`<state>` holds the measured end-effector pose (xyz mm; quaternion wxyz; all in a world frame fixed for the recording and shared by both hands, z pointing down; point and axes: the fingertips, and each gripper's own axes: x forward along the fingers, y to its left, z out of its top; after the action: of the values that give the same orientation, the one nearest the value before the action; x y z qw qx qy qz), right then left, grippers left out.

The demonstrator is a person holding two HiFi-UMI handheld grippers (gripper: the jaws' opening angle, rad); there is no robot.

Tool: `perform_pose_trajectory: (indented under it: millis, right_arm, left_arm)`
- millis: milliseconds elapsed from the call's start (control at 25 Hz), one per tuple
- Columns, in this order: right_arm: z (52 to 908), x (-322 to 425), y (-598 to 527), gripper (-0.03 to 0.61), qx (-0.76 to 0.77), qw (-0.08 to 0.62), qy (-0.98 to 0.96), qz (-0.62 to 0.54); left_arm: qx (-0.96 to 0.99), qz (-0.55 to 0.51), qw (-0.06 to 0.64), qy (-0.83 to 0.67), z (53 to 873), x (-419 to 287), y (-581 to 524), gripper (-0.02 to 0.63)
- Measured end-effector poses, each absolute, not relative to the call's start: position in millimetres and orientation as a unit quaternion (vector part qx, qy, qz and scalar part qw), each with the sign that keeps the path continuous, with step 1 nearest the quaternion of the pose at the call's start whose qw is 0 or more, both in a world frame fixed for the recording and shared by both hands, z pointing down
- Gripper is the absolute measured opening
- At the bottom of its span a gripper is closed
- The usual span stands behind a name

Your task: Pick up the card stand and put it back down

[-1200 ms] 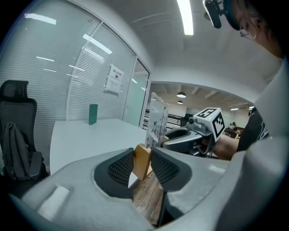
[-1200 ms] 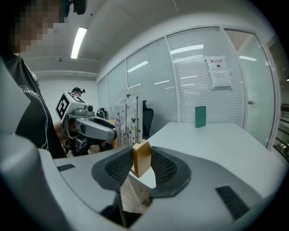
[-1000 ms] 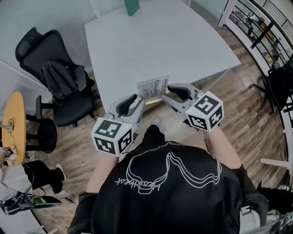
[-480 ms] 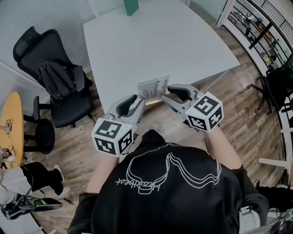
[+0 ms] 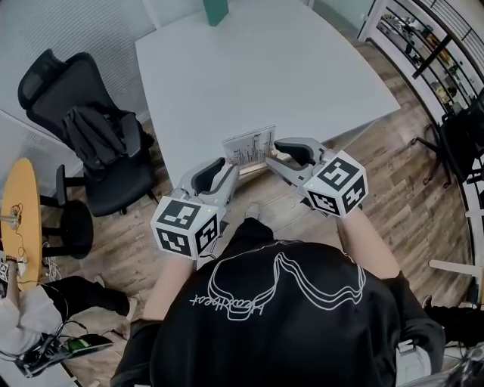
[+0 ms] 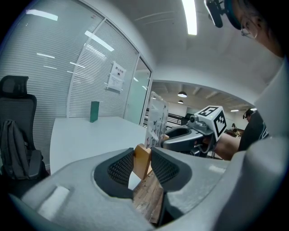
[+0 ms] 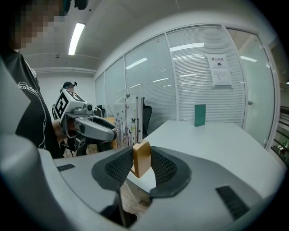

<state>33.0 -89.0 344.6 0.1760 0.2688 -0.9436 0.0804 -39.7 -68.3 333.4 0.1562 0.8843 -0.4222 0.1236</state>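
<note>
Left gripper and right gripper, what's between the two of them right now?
The card stand: the head view shows it between the left gripper and right gripper, and each gripper view shows jaws closed on one end of its wooden base.

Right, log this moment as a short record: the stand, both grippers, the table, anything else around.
card stand: clear upright panel in a wooden base, at the table's near edge
left gripper: fingers closed on the base's left end
right gripper: fingers closed on the base's right end
lifted or resting: cannot tell
table: white
also on table: green block, far end
beside table: black office chair, on the person's left
</note>
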Motion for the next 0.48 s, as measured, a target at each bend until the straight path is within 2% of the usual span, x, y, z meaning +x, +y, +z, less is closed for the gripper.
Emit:
perform_pose_trajectory:
  millis: [480]
  right_arm:
    - [360.6,11.9,-158.3,0.127,0.286,0.198,-0.934,0.086]
  left_arm:
    - [0.880,0.136,0.182,-0.417,351.4,-61.4,-142.1,0.124]
